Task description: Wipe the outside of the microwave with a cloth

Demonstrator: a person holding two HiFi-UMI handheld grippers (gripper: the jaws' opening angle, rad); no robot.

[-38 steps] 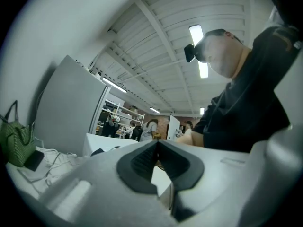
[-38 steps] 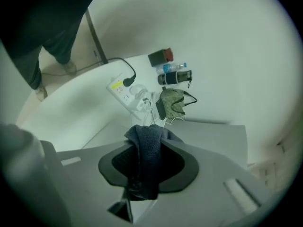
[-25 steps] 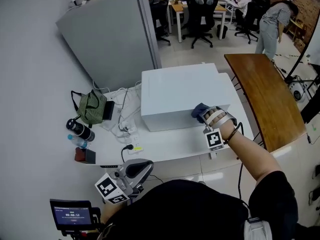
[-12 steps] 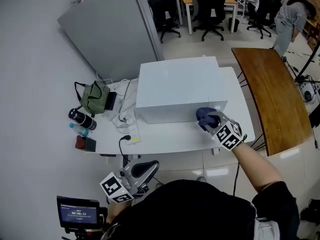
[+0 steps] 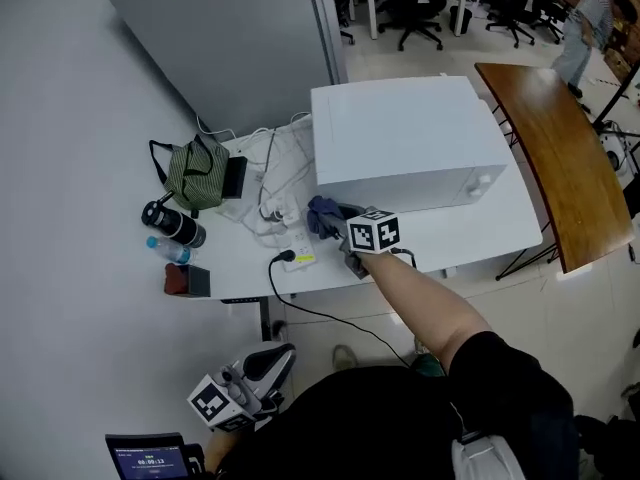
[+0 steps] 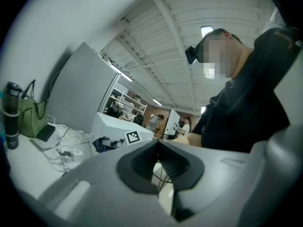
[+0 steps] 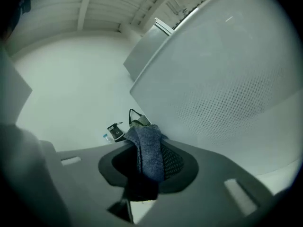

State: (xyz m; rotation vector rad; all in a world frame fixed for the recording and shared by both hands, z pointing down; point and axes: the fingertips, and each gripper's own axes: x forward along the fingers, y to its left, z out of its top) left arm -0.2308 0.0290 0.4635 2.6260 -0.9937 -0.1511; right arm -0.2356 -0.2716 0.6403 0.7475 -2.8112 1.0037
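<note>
The white microwave [image 5: 410, 143] stands on the white table [image 5: 480, 243]. My right gripper [image 5: 345, 230] is shut on a dark blue cloth [image 5: 322, 214] at the microwave's front left corner, low by the tabletop. In the right gripper view the cloth [image 7: 147, 148] hangs over the jaws of the right gripper [image 7: 144, 164], and the microwave's perforated side wall [image 7: 227, 79] fills the right half. My left gripper [image 5: 245, 383] is held low, below the table's near edge. In its own view the left gripper [image 6: 157, 148] has its jaws pressed together on nothing.
Left of the microwave lie a power strip with tangled cables [image 5: 275, 213], a green striped bag [image 5: 195, 178], a black bottle [image 5: 172, 225] and a small dark box [image 5: 185, 280]. A grey partition [image 5: 240, 38] stands behind. A brown wooden table [image 5: 560, 158] is at the right.
My right gripper has carried the cloth from the microwave's front right, along its front, to the front left corner. The left gripper has stayed low.
</note>
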